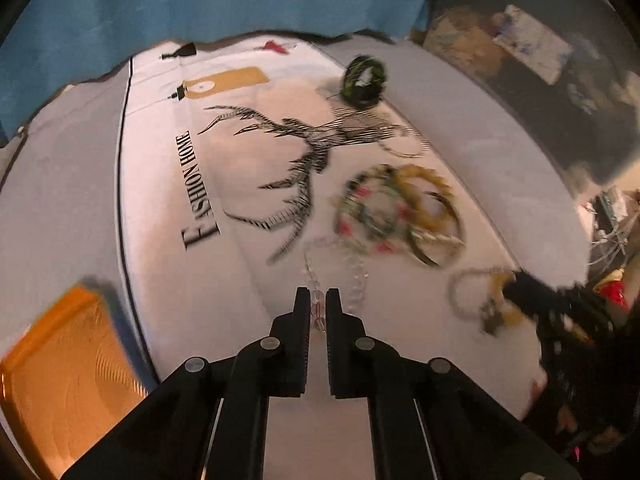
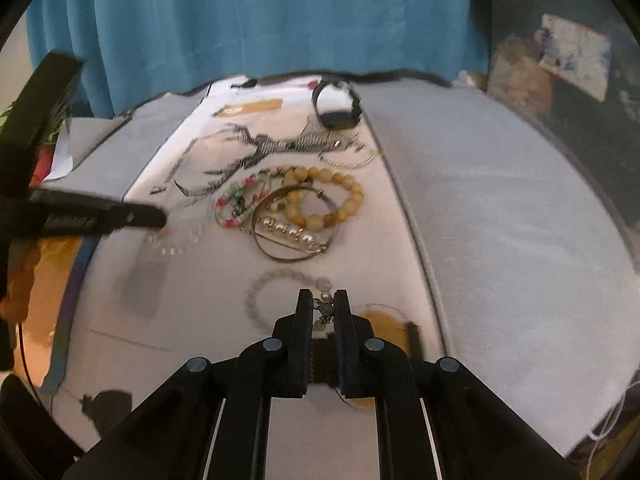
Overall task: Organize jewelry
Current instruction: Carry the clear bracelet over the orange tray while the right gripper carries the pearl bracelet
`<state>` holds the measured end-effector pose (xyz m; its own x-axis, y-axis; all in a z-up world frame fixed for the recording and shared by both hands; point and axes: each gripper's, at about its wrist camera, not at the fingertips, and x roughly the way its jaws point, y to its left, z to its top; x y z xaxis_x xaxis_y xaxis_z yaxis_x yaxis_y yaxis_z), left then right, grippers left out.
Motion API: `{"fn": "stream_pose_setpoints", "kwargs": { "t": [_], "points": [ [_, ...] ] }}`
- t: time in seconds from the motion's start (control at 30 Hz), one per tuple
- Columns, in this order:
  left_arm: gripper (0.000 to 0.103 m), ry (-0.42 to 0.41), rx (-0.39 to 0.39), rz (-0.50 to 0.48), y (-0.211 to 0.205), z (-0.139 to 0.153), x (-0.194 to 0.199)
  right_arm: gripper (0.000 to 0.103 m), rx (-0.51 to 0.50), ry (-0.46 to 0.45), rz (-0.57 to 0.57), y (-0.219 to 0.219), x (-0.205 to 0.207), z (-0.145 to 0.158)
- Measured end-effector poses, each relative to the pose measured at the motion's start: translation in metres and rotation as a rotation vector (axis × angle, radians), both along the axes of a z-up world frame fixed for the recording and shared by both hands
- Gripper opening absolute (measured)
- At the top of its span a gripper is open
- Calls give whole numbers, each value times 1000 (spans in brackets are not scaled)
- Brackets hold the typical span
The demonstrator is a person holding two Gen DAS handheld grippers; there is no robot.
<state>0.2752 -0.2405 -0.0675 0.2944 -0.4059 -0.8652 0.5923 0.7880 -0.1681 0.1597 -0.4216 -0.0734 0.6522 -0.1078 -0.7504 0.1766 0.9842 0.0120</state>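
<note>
My left gripper [image 1: 318,300] is shut on a clear crystal bead bracelet [image 1: 352,276], which trails onto the white printed cloth [image 1: 168,184]. It also shows in the right wrist view [image 2: 160,216] above the clear bracelet [image 2: 172,246]. My right gripper [image 2: 324,300] is shut on the charm of a pale grey bead bracelet [image 2: 276,280]; it shows blurred in the left wrist view [image 1: 516,284]. A pile of bracelets [image 2: 296,208] lies beyond: yellow beads, pearls, pink-green beads, a thin bangle.
A black watch-like band [image 2: 336,104] lies at the cloth's far end; it shows in the left wrist view [image 1: 364,80]. An orange box [image 1: 64,368] sits at the left edge. A thin chain [image 2: 352,160] lies near the deer print. Blue curtain [image 2: 260,16] behind; clutter at right.
</note>
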Motion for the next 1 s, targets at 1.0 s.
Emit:
{"fn": "stream_pose_setpoints", "kwargs": {
  "t": [1.0],
  "points": [
    [5, -303, -62, 182, 111, 123, -221, 11, 35, -125, 251, 124, -156, 94]
  ]
}}
